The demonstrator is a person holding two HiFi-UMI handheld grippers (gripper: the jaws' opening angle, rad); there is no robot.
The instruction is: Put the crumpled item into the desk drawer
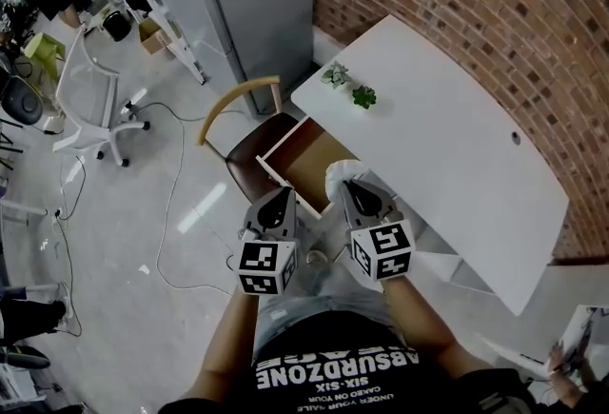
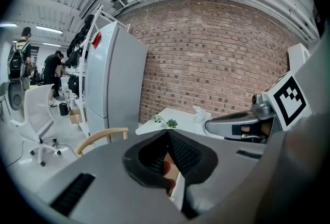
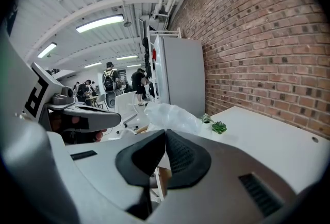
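Softness is the main thing to judge about the crumpled item (image 1: 341,169). It looks like a wad of thin, whitish, half-translucent film, probably very light, springy and easy to squash, with nothing in it to break. The right hand-held gripper (image 1: 347,182) has its jaws together on one edge of the wad, and the rest billows out just beyond the tips, as the right gripper view shows (image 3: 167,115). A pinch on a bunched fold like this seems the sensible hold, since a single loose layer of smooth film could slide out of the pads. Once let go, the wad may puff up or cling for a moment, so it likely needs to be low inside the drawer before release. The drawer (image 1: 303,160) stands pulled out with its brown floor bare, just ahead of and below the right hand-held gripper's tips, under the edge of the white surface (image 1: 447,146). The left hand-held gripper (image 1: 283,193) is just beside the right one on its left, jaws together on nothing, pointing at the drawer's front corner. Farther ahead of both are two small plants (image 1: 350,87) on the surface and a wooden-backed chair (image 1: 238,108) beyond the drawer.
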